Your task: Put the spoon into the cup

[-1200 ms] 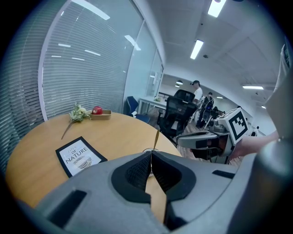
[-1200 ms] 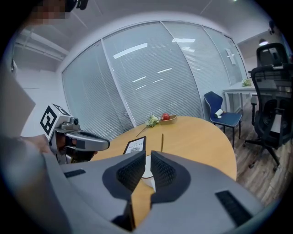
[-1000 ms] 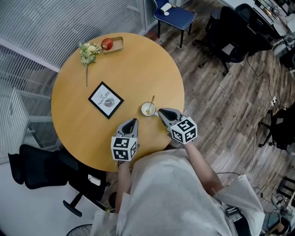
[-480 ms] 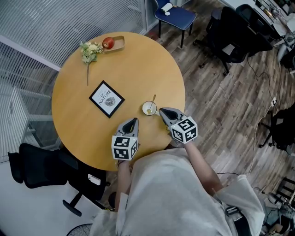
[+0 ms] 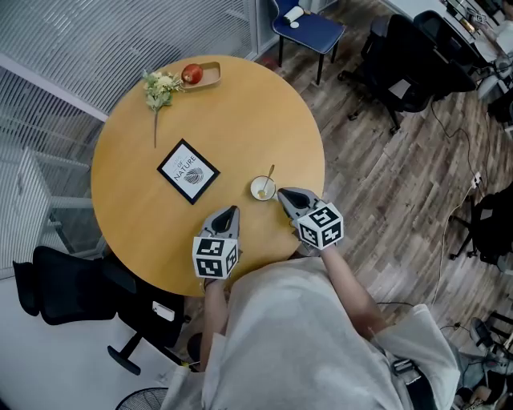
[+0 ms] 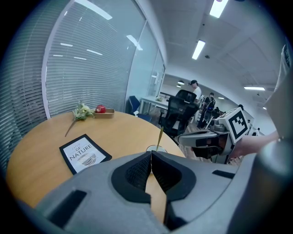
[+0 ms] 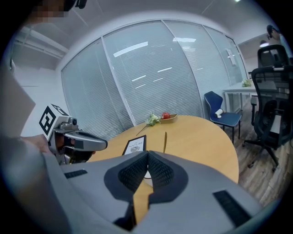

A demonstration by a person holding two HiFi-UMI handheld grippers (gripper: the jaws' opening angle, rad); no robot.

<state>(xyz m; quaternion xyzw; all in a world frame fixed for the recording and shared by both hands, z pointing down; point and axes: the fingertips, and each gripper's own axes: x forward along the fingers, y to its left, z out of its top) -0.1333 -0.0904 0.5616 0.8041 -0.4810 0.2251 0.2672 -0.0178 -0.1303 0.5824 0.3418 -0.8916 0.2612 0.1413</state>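
Note:
A small white cup [image 5: 262,189] stands on the round wooden table [image 5: 240,112], near its front right edge. A thin gold spoon [image 5: 269,174] stands in the cup with its handle leaning up and away. In the left gripper view the spoon [image 6: 159,137] rises just beyond the jaws; in the right gripper view the spoon [image 7: 165,142] shows the same way. My left gripper [image 5: 232,211] hovers shut and empty just left of the cup. My right gripper [image 5: 282,194] sits shut and empty just right of it.
A black-framed card [image 5: 188,171] lies left of the cup. A flower sprig [image 5: 159,86] and a wooden tray [image 5: 210,76] holding a red fruit [image 5: 191,74] sit at the far edge. A blue chair [image 5: 307,24] and black office chairs [image 5: 409,56] stand beyond the table.
Both grippers and the cup with the spoon stay put. Only the head view has shifted slightly.

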